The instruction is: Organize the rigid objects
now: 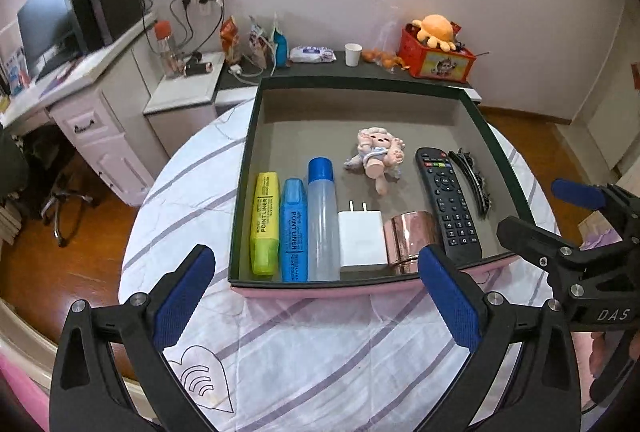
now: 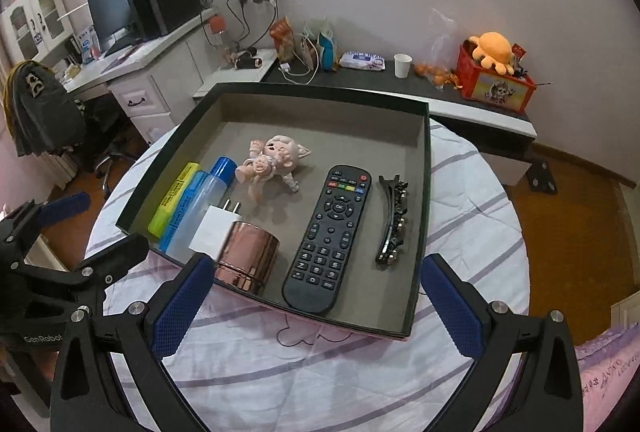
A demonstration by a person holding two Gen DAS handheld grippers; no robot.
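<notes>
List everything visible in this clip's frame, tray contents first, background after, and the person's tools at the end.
tray: 1, dark rim, grey inside, on the striped tablecloth
yellow highlighter: 1, far left in tray
blue highlighter: 1, beside the yellow one
bottle: 1, clear, blue cap, next along
charger plug: 1, white, near front rim
tape roll: 1, rose-gold, right of plug
remote: 1, black, right part of tray
hair clip: 1, dark, rightmost
doll: 1, pink, tray middle
paper cup: 1, white, back shelf
plush: 1, orange, in the red box
left tool: open, empty, short of the tray
right tool: open, empty
</notes>
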